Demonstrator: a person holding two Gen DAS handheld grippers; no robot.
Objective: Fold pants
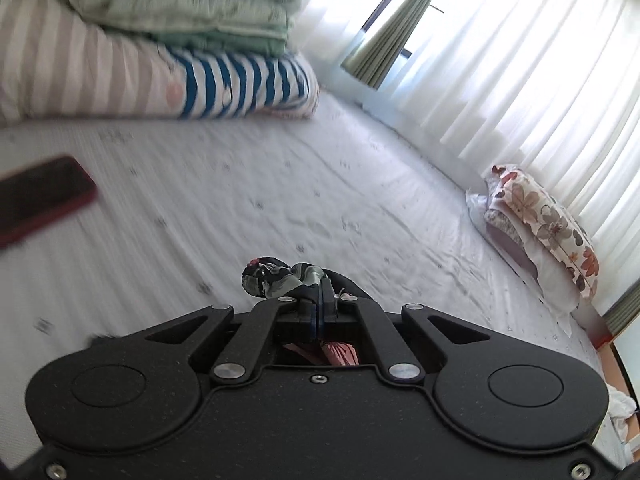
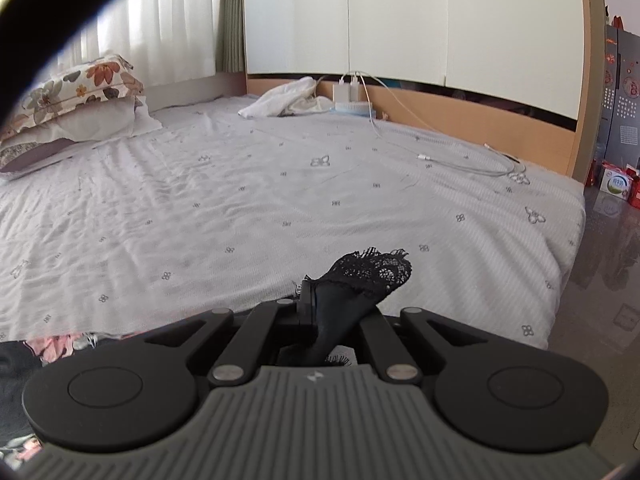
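The pants are dark with a pink and green floral print and black lace trim. My left gripper is shut on a bunched floral part of the pants, held above the bed sheet. My right gripper is shut on a black lace-edged part of the pants, near the bed's front edge. More floral pants fabric hangs at the lower left of the right wrist view. Most of the pants are hidden below both grippers.
A dark phone in a red case lies on the sheet at left. Folded quilts and a striped blanket are stacked behind. Floral pillows lie by the curtains. White cloth, chargers and cables lie near the headboard. The floor is at right.
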